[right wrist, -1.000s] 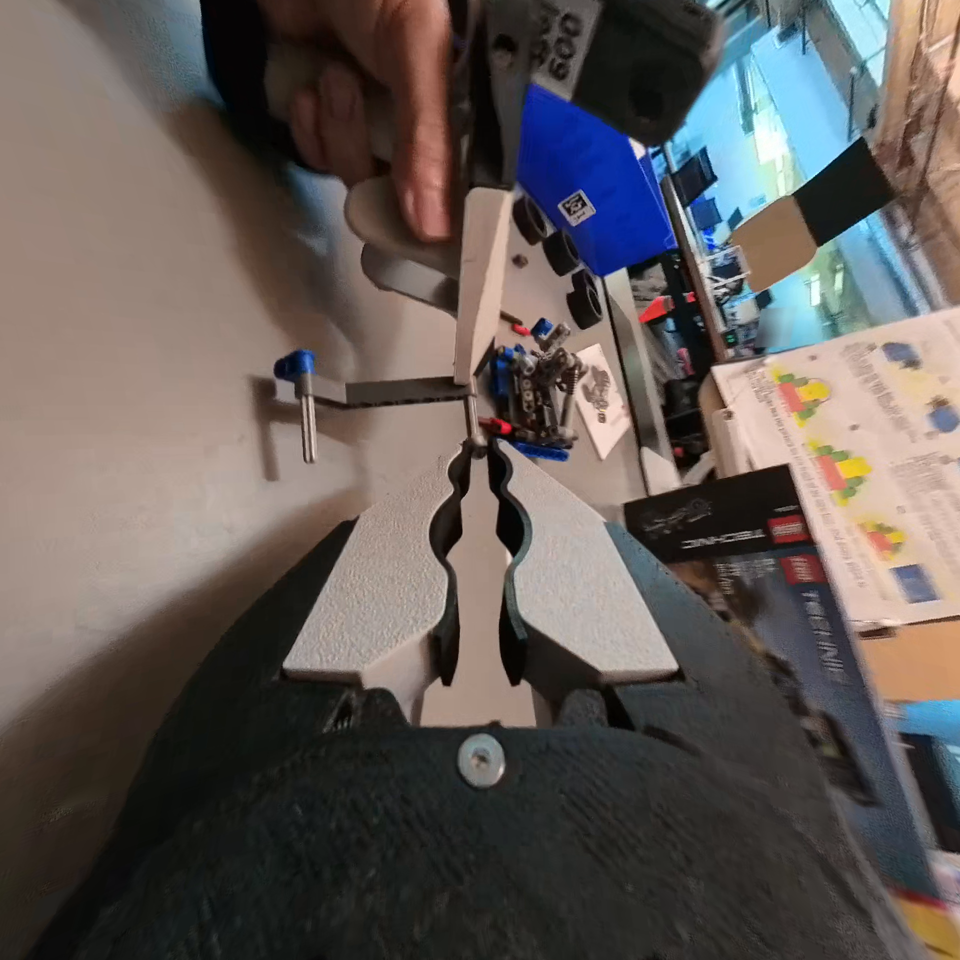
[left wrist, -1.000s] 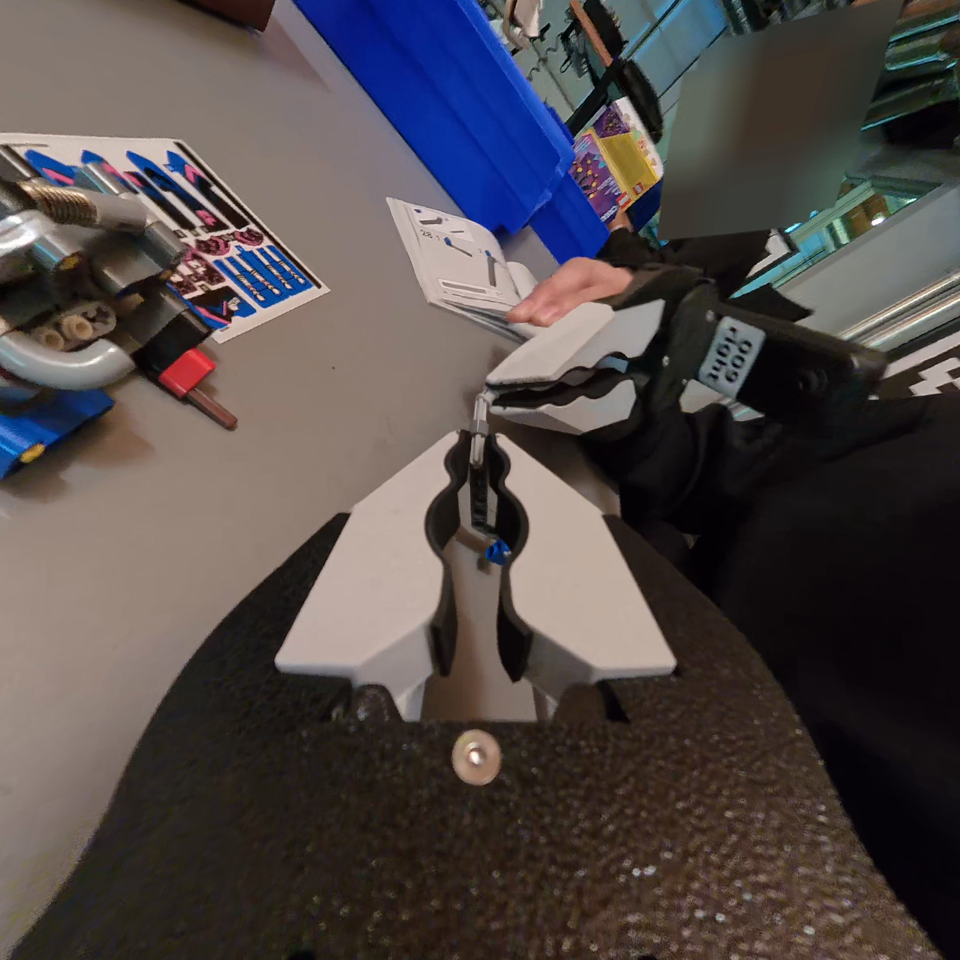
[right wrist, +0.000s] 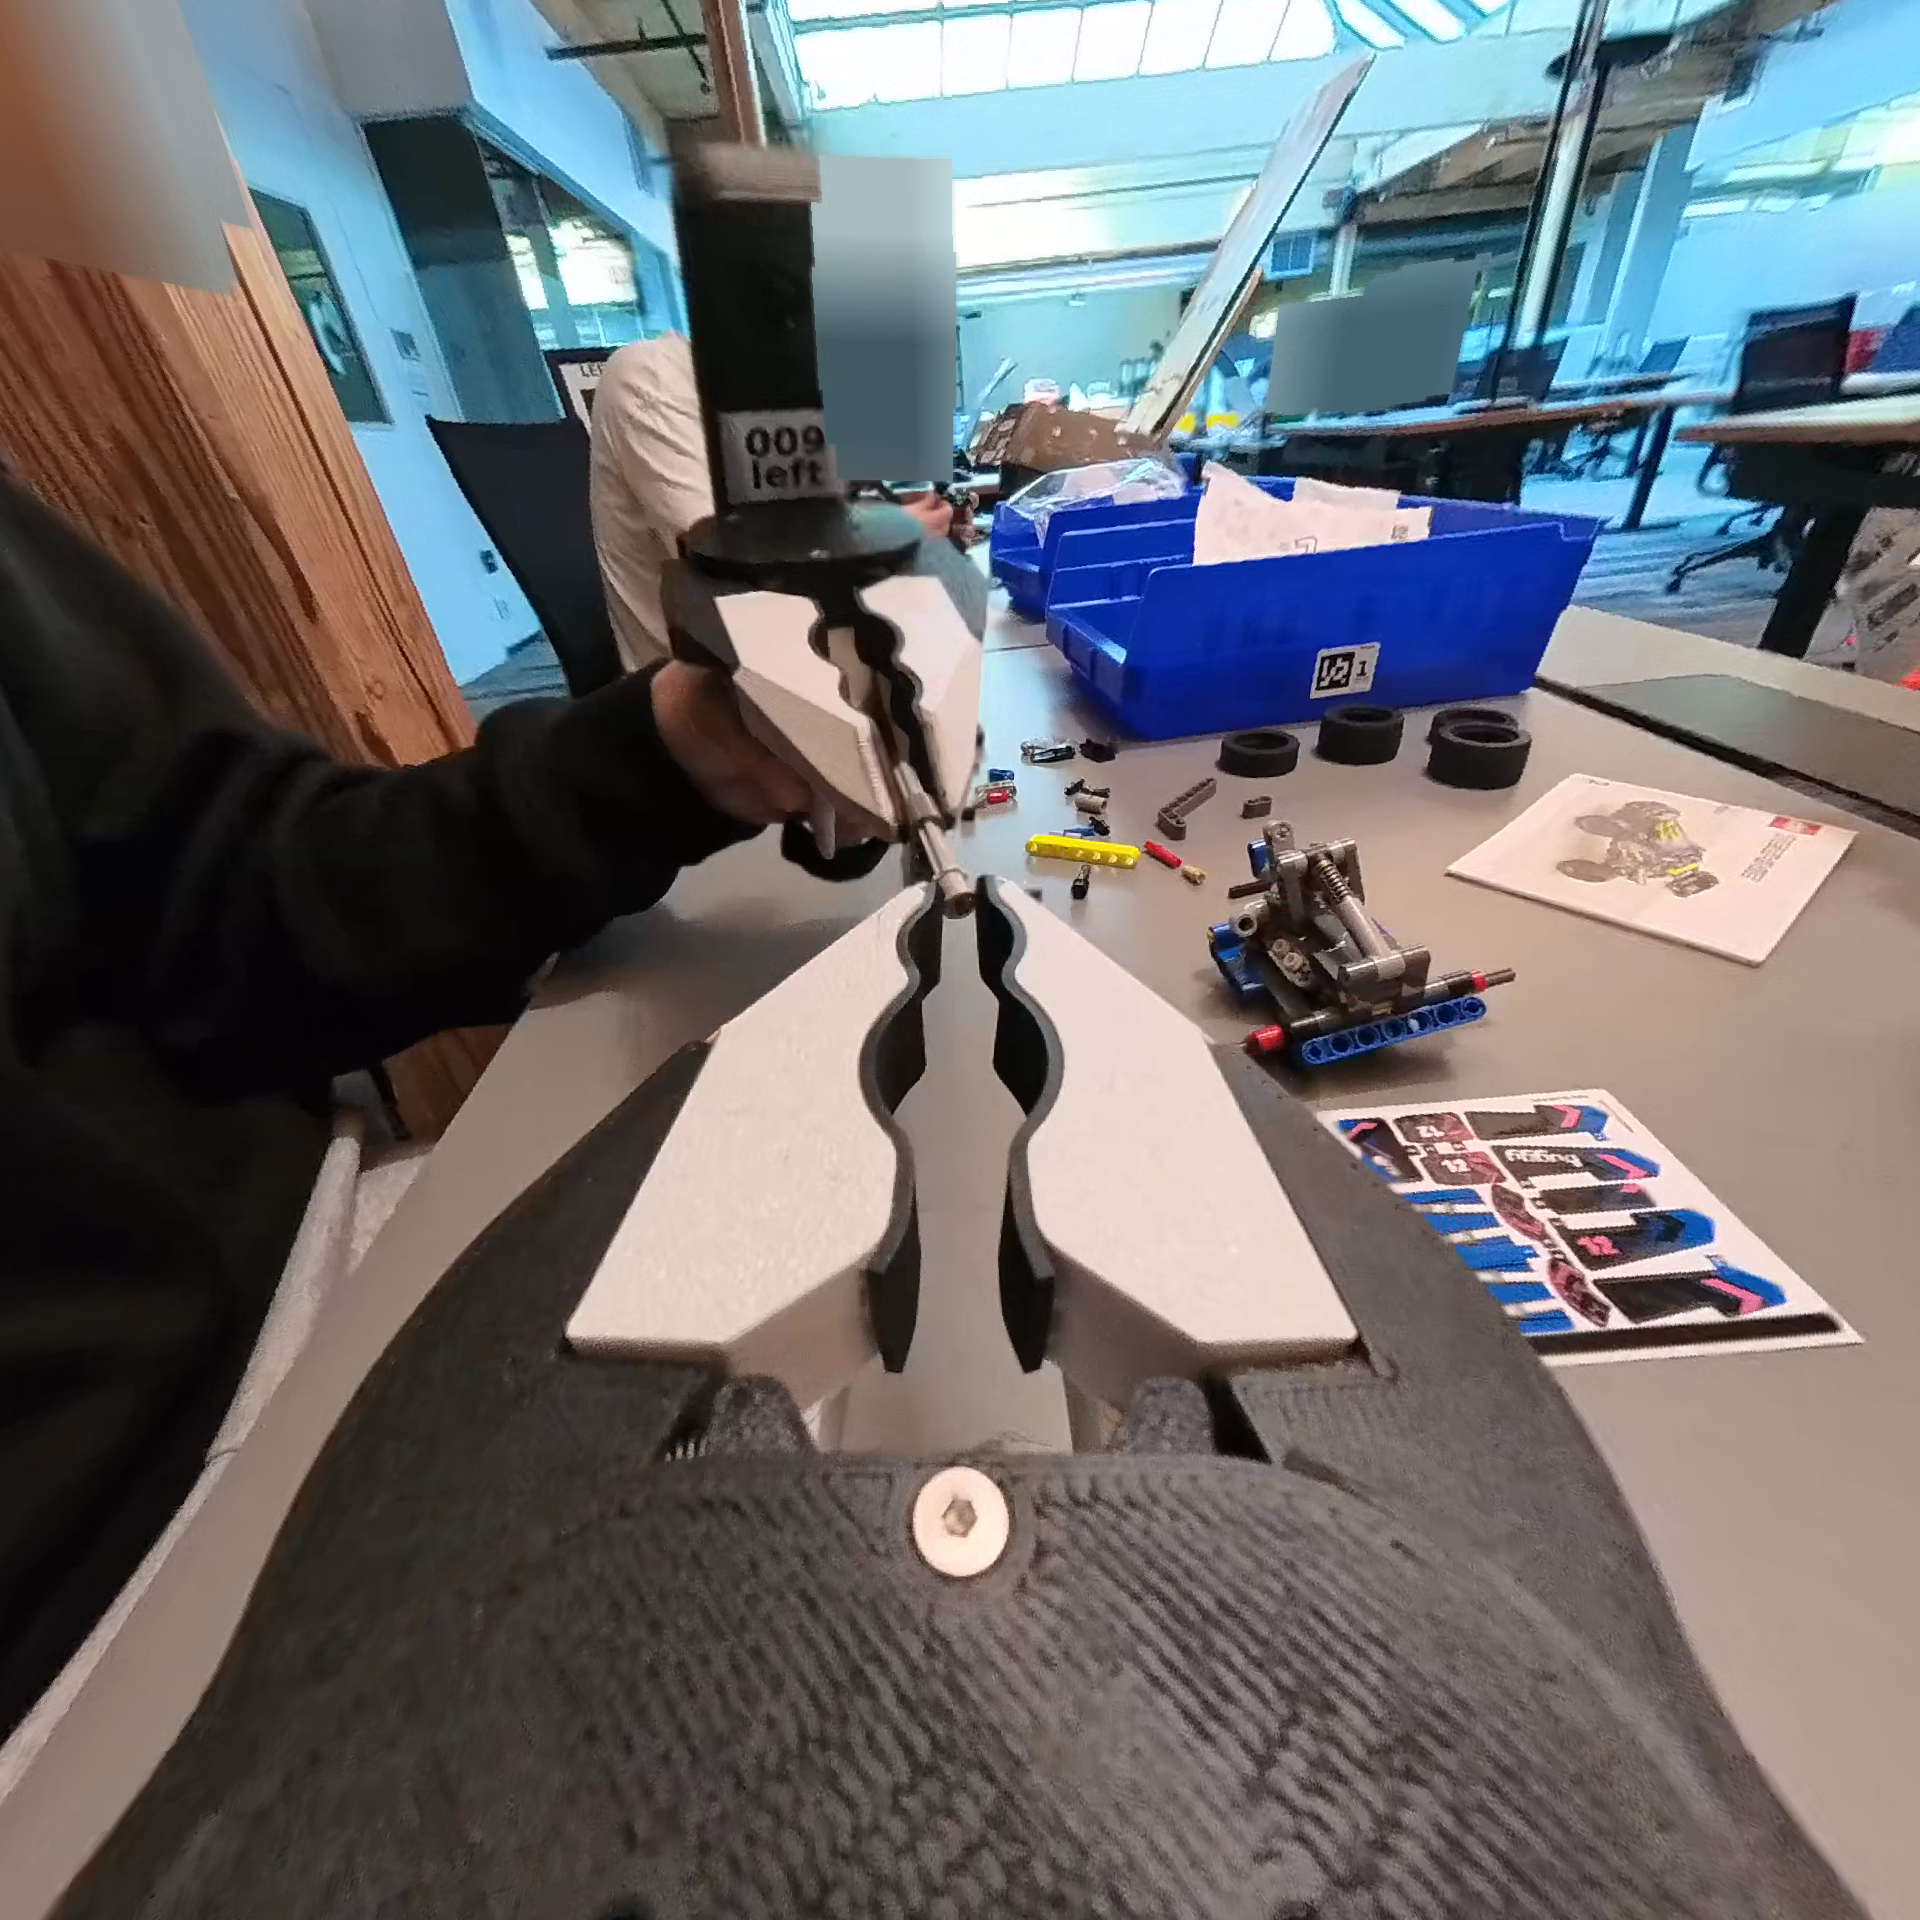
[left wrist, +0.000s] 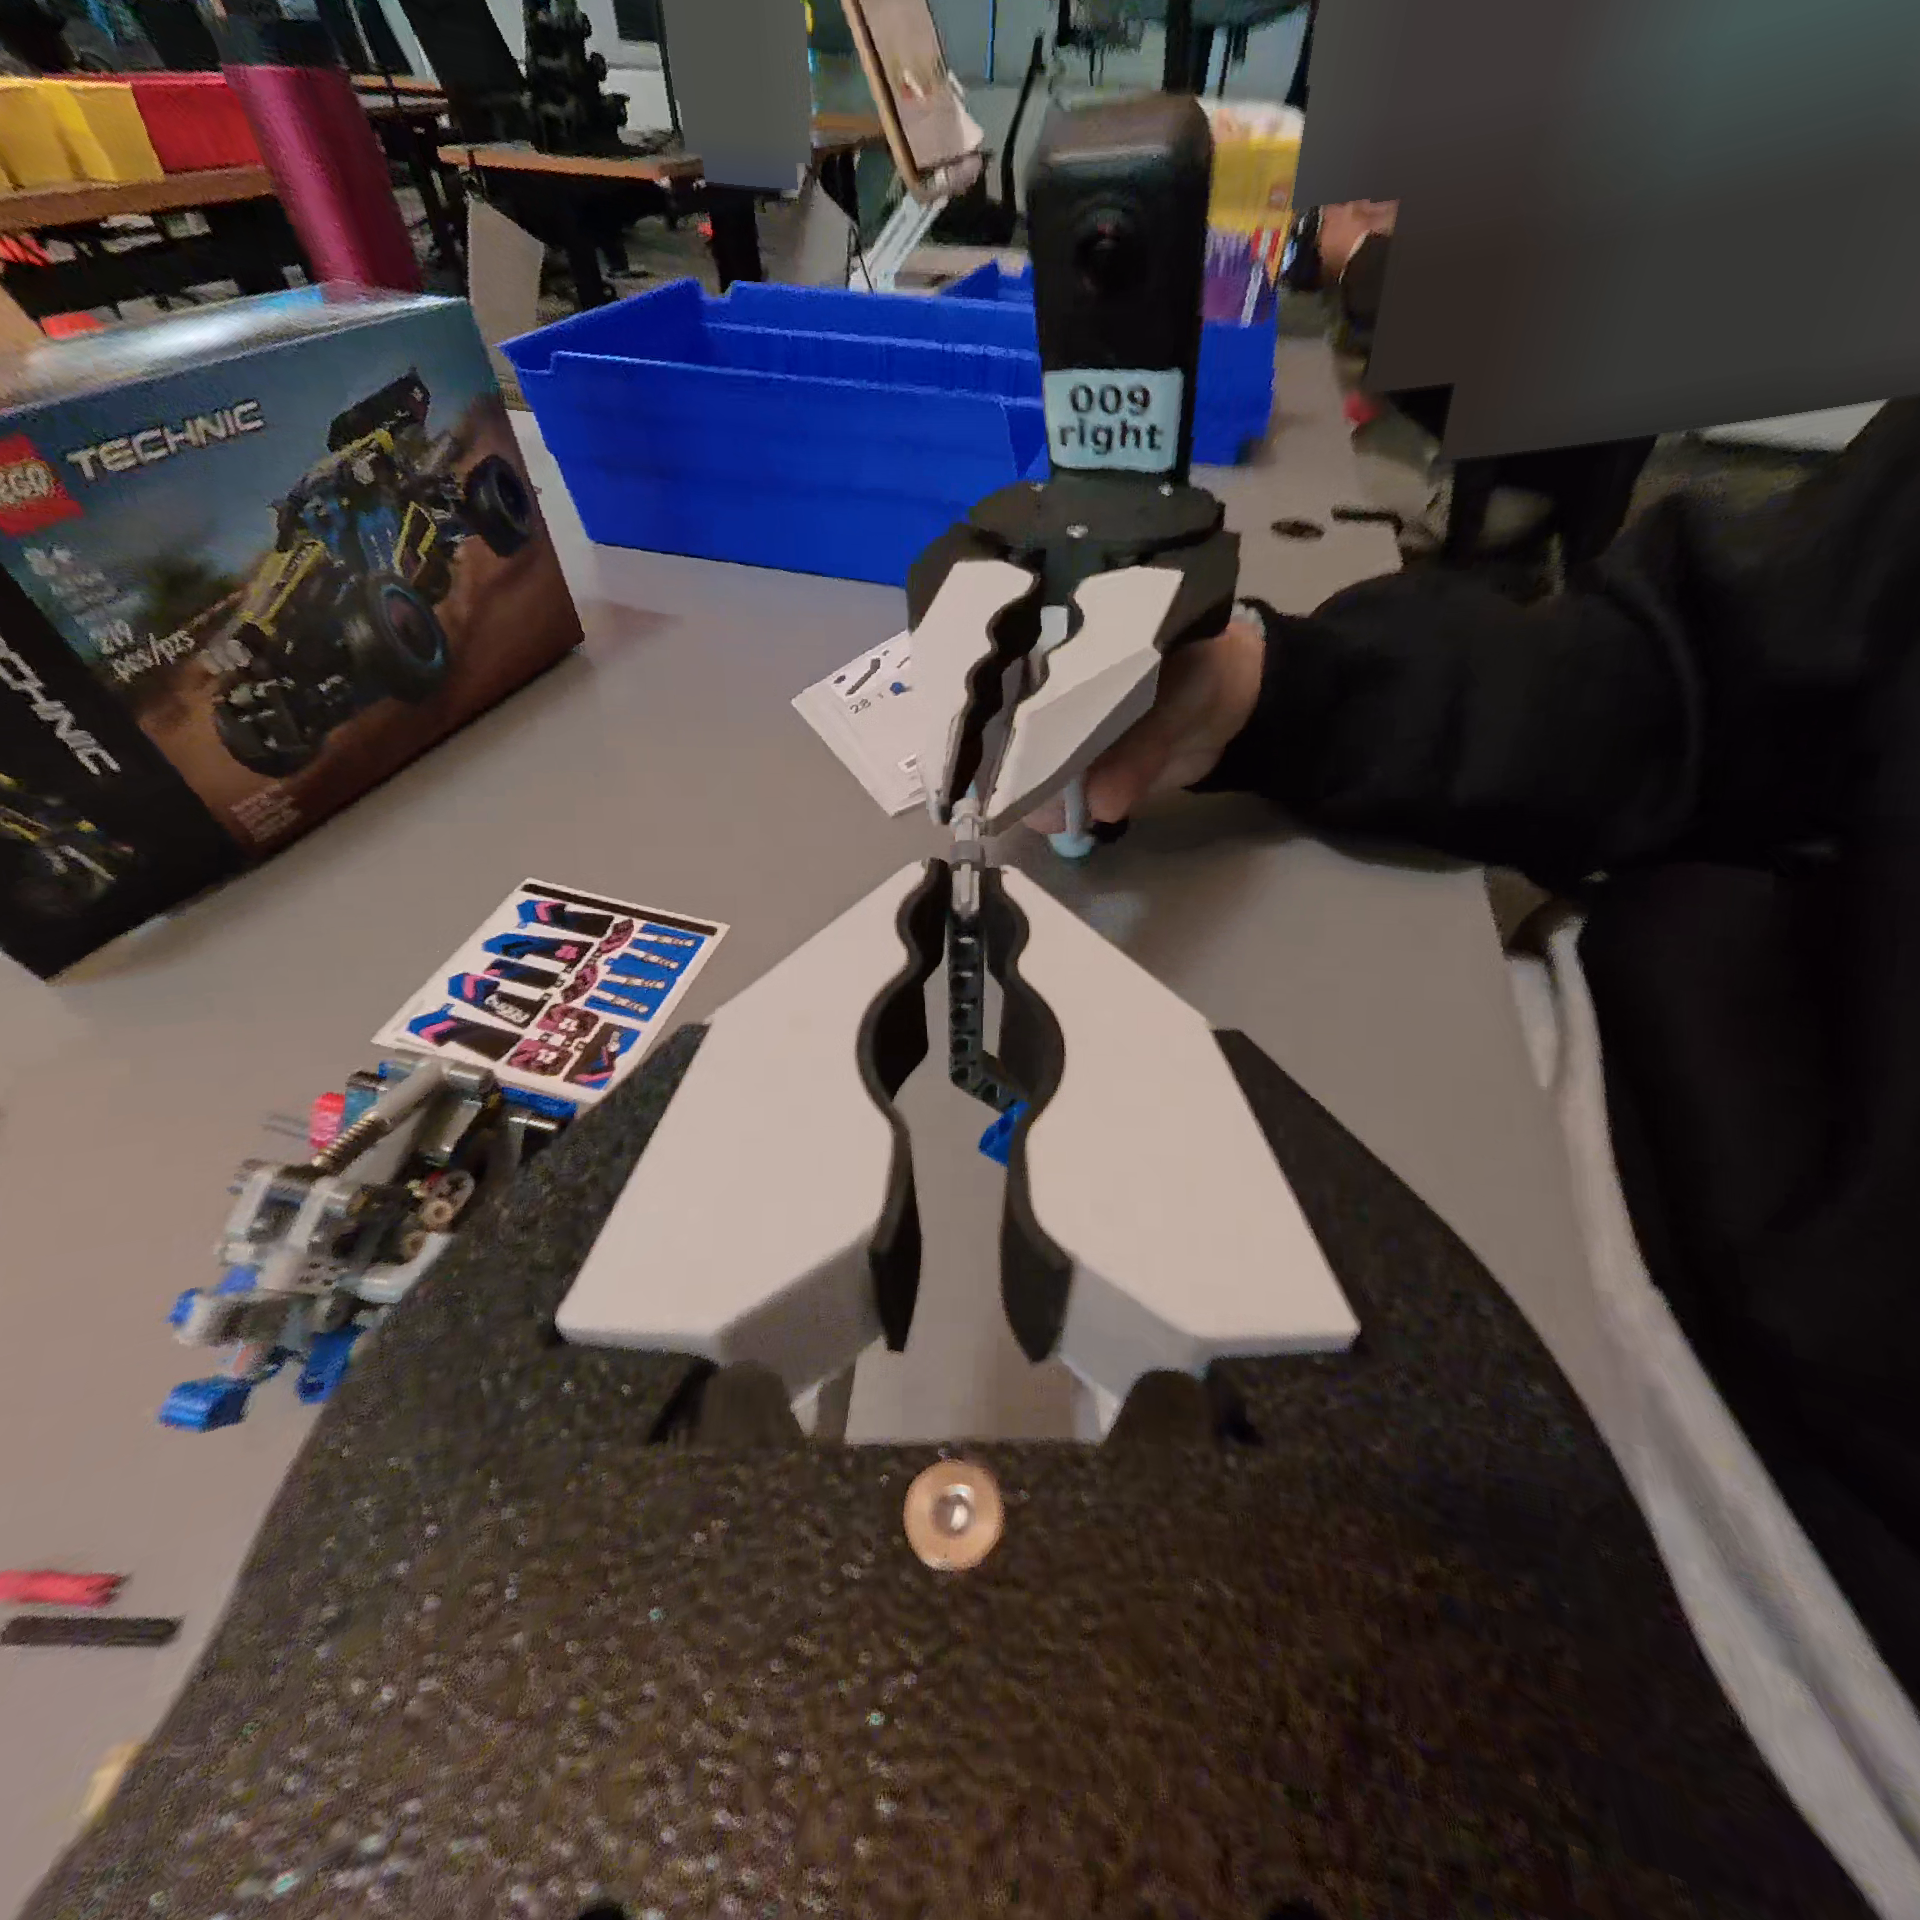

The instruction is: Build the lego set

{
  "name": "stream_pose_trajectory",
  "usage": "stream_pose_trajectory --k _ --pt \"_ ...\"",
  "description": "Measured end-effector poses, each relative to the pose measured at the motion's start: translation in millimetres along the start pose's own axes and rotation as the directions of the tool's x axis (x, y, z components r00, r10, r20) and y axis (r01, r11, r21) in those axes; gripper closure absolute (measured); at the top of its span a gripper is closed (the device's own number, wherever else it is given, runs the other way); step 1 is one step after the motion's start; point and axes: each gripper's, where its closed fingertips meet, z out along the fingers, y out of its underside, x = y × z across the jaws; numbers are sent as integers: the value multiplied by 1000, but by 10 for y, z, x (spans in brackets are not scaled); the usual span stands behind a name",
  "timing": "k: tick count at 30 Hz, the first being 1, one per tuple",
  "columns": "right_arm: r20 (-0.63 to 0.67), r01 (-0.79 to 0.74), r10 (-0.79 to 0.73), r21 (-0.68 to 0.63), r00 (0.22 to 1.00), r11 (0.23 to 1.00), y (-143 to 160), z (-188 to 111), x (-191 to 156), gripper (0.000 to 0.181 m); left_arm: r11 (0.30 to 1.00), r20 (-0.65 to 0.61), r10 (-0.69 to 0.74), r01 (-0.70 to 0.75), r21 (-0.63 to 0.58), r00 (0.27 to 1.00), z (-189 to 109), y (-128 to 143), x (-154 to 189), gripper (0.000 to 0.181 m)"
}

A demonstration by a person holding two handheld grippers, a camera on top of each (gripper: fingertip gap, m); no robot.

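With our left gripper (left wrist: 961,894) clamped on the light, stiff black beam (left wrist: 968,997), our right gripper (right wrist: 958,902) pinches its thin grey axle (right wrist: 935,868), which may slip.

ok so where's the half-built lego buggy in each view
Left wrist view: half-built buggy sits lower left, beside the left gripper.
Right wrist view: it stands right of centre on the table, beyond the right gripper.
Shared landmark: the sticker sheet lying next to it.
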Motion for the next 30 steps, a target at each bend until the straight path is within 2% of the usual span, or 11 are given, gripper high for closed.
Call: stream_pose_trajectory --k 2,5,10,15,19,21,28,30 --pt "22 -27 27 5 999 1000 -5 4 -20 177 998 29 64 -63 -22 998 -1 -5 5 177" --pt "12 -17 17 11 1000 1000 -13 4 -13 177 998 31 54 -53 -33 998 2 2 3 177" --pt "-48 123 -125 -49 991 991 50 10 16 176 999 11 25 -25 -27 1000 30 103 -29 177" --pt "-70 257 -274 -187 959 948 236 18 66 176 996 3 82 -82 -15 997 81 260 -66 177" --pt "-82 260 -286 -234 955 937 298 26 96 176 997 -8 83 -82 11 997 88 292 -65 176" --pt "-77 258 -286 -254 955 932 329 37 95 176 998 0 63 -63 22 998 67 273 -84 170" --pt "-75 273 -305 -283 949 919 373 57 94 176 995 -5 42 -43 -88 999 -29 411 -101 170" --pt "-76 272 -305 -285 949 919 376 58 95 176 996 -11 41 -42 -85 999 -27 406 -89 176"
